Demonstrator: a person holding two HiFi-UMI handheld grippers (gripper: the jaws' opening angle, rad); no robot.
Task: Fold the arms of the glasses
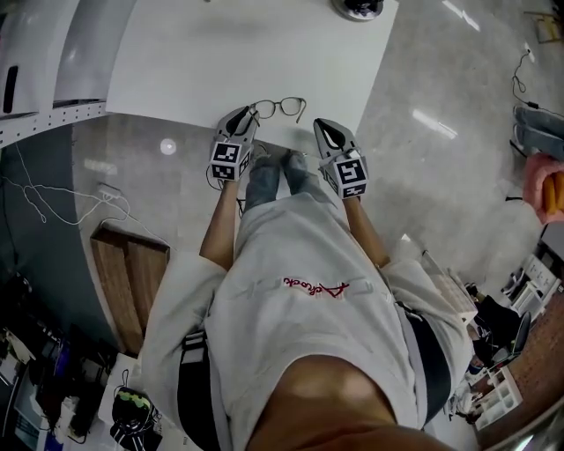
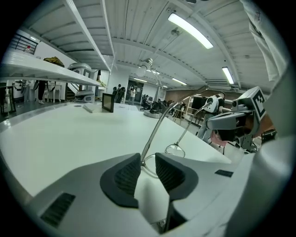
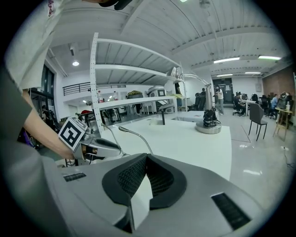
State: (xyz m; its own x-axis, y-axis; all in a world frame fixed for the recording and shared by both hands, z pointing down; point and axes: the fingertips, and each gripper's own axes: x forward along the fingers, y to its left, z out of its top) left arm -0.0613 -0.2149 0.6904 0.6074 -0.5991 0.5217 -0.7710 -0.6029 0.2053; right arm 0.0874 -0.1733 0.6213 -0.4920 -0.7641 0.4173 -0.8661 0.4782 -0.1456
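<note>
Thin metal glasses (image 1: 280,107) lie near the front edge of the white table (image 1: 247,53), both arms unfolded. In the left gripper view the near arm (image 2: 159,127) rises from between the pads and a lens (image 2: 175,149) lies beyond. My left gripper (image 1: 249,113) is at the left end of the frame. Its jaws (image 2: 147,166) stand apart around the hinge, and the pads do not press on it. My right gripper (image 1: 322,126) hovers a little right of the glasses, its jaws (image 3: 147,164) shut and empty. An arm tip (image 3: 134,134) shows just past them.
A black round lamp base (image 1: 359,7) stands at the table's far edge. White shelving (image 1: 44,62) runs along the left. A wooden panel (image 1: 132,282) lies on the floor to the left. My shoes (image 1: 278,176) are below the table edge.
</note>
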